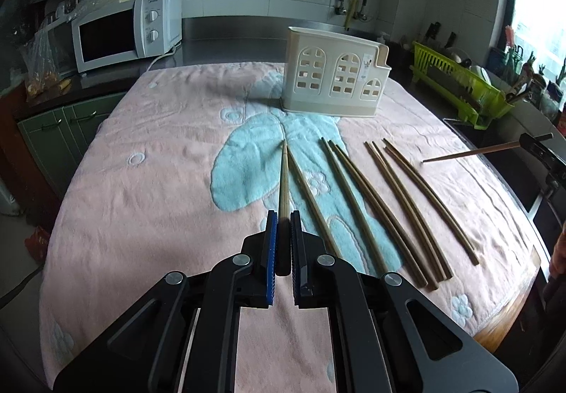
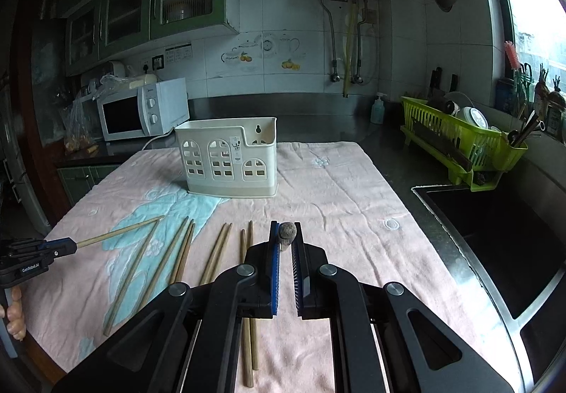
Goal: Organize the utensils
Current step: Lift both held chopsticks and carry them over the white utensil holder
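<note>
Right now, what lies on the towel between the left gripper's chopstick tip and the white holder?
Nothing: in the left wrist view, bare towel runs from the held chopstick in the left gripper to the holder.

Left tongs [image 1: 283, 216] are clamped tight on 1 chopstick [image 1: 283, 180], tilted downward. Right tongs [image 2: 287, 226] grip another chopstick [image 2: 287, 233], pointing slightly down.

The towel [image 1: 169, 159] is pale pink with a light-blue raised motif and small flower outlines. The chopsticks [image 1: 399, 202] are brown wood. The holder [image 1: 332, 74] is cream (arched window cutouts on its front). The fingers [image 1: 271, 251] carry blue ridged pads on black. The rack [image 2: 460, 142] is lime green.
</note>
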Motion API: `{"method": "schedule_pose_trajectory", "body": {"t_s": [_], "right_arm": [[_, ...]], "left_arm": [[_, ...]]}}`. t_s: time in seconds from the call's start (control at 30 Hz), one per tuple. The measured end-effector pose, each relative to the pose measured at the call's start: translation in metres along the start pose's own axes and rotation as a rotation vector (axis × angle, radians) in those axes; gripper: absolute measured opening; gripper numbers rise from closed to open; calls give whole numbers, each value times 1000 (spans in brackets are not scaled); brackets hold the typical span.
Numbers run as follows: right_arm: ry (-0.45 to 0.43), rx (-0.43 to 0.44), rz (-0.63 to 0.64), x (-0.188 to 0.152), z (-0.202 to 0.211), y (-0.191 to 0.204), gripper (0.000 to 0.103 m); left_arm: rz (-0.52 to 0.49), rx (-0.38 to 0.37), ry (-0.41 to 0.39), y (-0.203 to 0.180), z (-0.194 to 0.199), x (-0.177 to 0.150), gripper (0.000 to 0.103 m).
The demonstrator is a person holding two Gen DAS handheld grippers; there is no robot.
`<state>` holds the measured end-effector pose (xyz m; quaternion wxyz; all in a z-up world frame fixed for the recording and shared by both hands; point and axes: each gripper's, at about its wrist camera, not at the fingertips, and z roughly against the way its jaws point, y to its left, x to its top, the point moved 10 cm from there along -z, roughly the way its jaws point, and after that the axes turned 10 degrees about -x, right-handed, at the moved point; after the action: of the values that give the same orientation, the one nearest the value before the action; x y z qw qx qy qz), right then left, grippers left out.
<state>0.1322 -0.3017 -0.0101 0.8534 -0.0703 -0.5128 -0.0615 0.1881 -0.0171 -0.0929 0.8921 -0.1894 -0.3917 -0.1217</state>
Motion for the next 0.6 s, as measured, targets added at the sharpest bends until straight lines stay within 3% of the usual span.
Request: {"method": "schedule_pose_trajectory", "body": {"t_s": [0.23,0.6], "right_arm": [[0,48,-17,20,-6,-2,6],[-7,110,33,78,-15,-4,6]], "left_arm": [[-38,-14,-55,-11,5,30,6],[-88,-32,-97,-22,1,88,6]]}}
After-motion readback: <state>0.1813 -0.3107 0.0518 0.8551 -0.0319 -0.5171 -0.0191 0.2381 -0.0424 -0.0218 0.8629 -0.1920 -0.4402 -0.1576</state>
